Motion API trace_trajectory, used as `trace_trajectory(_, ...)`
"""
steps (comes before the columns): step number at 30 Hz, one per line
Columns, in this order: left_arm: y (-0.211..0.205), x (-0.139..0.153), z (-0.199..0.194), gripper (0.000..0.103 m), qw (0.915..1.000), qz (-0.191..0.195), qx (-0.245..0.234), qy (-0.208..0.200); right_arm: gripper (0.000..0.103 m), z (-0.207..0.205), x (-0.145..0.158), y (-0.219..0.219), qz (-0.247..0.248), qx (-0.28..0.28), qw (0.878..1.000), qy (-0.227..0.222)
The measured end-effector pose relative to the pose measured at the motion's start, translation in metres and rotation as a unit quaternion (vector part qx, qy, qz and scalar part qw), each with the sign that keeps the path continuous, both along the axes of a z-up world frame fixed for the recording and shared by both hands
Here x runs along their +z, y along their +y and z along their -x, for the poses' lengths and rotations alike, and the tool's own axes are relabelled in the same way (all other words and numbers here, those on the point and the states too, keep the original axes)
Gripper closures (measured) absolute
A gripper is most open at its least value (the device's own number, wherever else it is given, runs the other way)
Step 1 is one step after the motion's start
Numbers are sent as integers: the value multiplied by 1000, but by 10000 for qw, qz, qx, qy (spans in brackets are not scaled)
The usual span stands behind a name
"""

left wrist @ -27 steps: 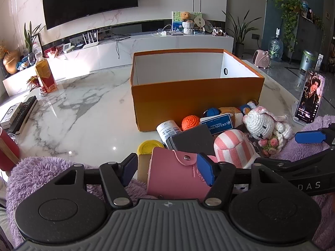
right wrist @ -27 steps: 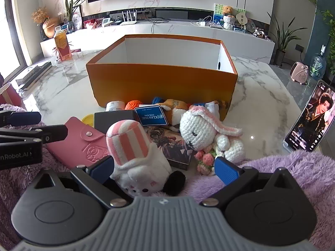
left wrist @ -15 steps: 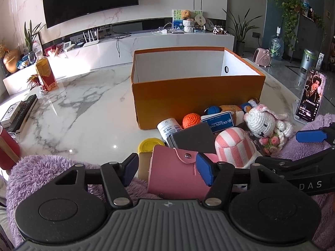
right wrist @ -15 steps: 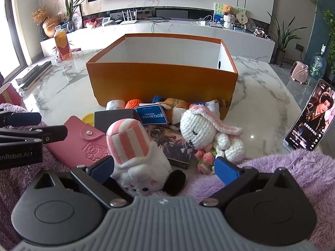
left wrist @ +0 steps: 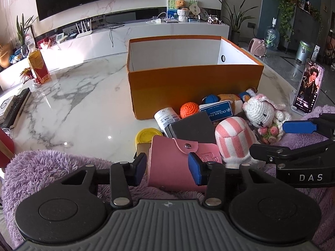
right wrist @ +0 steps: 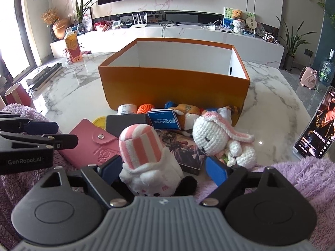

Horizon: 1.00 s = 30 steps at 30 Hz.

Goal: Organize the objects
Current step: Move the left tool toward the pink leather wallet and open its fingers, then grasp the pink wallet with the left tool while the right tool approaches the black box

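- Left gripper (left wrist: 167, 165): jaws about half open, straddling the pink snap wallet (left wrist: 180, 163). The left pad stands just clear of the wallet's left edge; the right pad overlaps its flap in this view, so contact there cannot be told. Judged a pre-grasp stance: the jaws are set across the wallet's narrow width so that closing would pinch it.
- Right gripper (right wrist: 165, 168): jaws near their widest, either side of the pink-and-white striped plush (right wrist: 146, 156). The left pad lies beside the plush; the right pad stands well apart, at 3 o'clock from it. Nothing is held; the wide opening suits the plush's bulk.
- Orange box (left wrist: 194, 79): open-topped and showing white inner walls with nothing seen inside, on the marble table (left wrist: 79, 104) at 12 o'clock from both grippers. Judged the destination for the clutter.
- Clutter: piled against the box's near wall, between box and grippers. It includes a white crochet bunny (right wrist: 211, 138) at 1 o'clock from the striped plush, an orange crochet ball (left wrist: 189, 109) and a blue card (right wrist: 164, 122).
- Progress, as judged: sorting has barely begun.
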<state>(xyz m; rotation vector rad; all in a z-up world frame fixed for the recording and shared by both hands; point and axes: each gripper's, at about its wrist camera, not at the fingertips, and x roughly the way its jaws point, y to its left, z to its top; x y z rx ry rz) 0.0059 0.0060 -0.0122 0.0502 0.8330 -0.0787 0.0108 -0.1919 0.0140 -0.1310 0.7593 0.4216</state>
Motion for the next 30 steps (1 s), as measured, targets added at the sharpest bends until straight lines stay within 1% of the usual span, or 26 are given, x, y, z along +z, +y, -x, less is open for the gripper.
trace_trajectory(1, 3, -1, -2, 51, 10000, 46, 3, 53, 24, 0, 0, 2, -8, 53, 10000, 0)
trace_trajectory(3, 10, -2, -7, 50, 9997, 190, 41, 168, 34, -1, 1, 8, -16, 213, 9998, 2)
trace_trajectory(4, 13, -3, -9, 49, 9994, 251, 70, 226, 37, -2, 1, 11, -17, 284, 9996, 0)
trace_trajectory(6, 18, -4, -14, 45, 9990, 297, 93, 324, 52, -1, 3, 17, -53, 433, 9990, -19)
trace_trajectory(9, 23, -6, -17, 41, 9982, 405, 71, 427, 58, 3, 5, 24, -176, 717, 9973, -5)
trace_trajectory(12, 25, -7, -19, 38, 9972, 552, -5, 510, 74, 2, 1, 33, -269, 962, 9947, 247)
trace_trajectory(14, 26, -9, -22, 38, 9967, 594, -38, 557, 81, -1, -3, 37, -323, 1015, 9935, 410)
trace_trajectory(17, 26, -12, -28, 36, 9953, 690, -72, 674, 84, -4, -12, 44, -296, 1059, 9926, 523)
trace_trajectory(19, 27, -16, -33, 34, 9944, 725, -41, 769, 86, -7, -16, 46, -277, 1073, 9919, 615)
trace_trajectory(21, 27, -18, -37, 30, 9939, 721, -35, 837, 86, -10, -21, 49, -158, 1018, 9925, 654)
trace_trajectory(23, 25, -20, -41, 25, 9932, 701, -101, 921, 94, -15, -26, 48, -95, 953, 9927, 726)
trace_trajectory(24, 23, -22, -43, 23, 9928, 690, -135, 965, 95, -17, -29, 47, -114, 928, 9925, 793)
trace_trajectory(27, 19, -29, -48, 22, 9918, 603, -202, 1108, 97, -21, -34, 48, -101, 916, 9919, 879)
trace_trajectory(30, 17, -29, -49, 22, 9915, 594, -276, 1120, 98, -24, -38, 48, -131, 919, 9911, 956)
